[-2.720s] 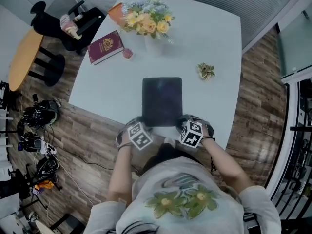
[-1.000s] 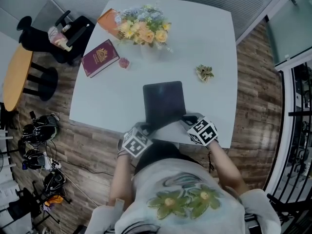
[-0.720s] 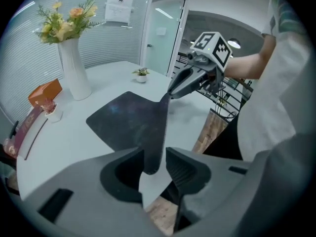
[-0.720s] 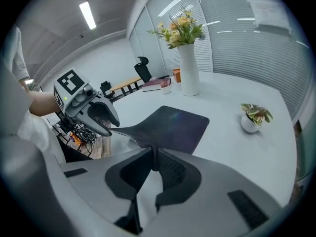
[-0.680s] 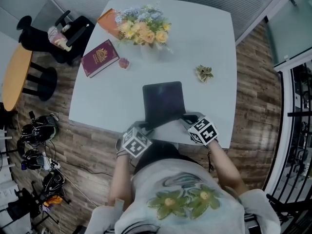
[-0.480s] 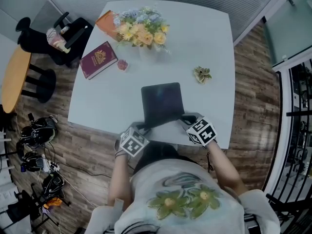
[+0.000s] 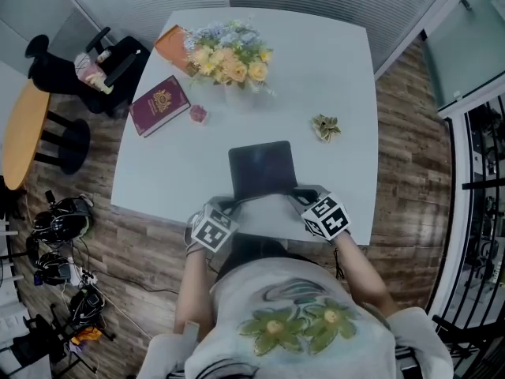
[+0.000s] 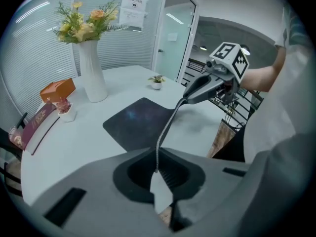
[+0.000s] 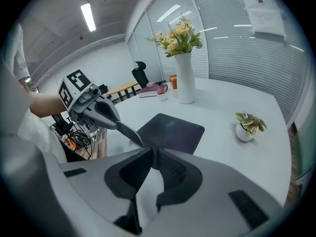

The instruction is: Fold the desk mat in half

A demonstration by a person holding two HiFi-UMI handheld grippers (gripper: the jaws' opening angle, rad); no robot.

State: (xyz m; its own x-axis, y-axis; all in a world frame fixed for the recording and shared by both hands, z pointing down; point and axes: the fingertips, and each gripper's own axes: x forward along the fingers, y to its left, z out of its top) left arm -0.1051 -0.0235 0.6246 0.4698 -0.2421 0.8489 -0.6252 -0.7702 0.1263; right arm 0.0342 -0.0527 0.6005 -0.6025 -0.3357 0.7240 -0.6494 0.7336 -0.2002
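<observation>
Left claw just closed on mat, thin, dark

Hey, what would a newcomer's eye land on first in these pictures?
The dark desk mat at the near edge of the white table, its near edge lifted: the right gripper clamps one corner and the left gripper, whose jaws have just been closing, pinches the other. Behind it, a vase of flowers stands at the far left near a maroon book.

Bare table lies beyond the mat, between flower vase and small plant.
</observation>
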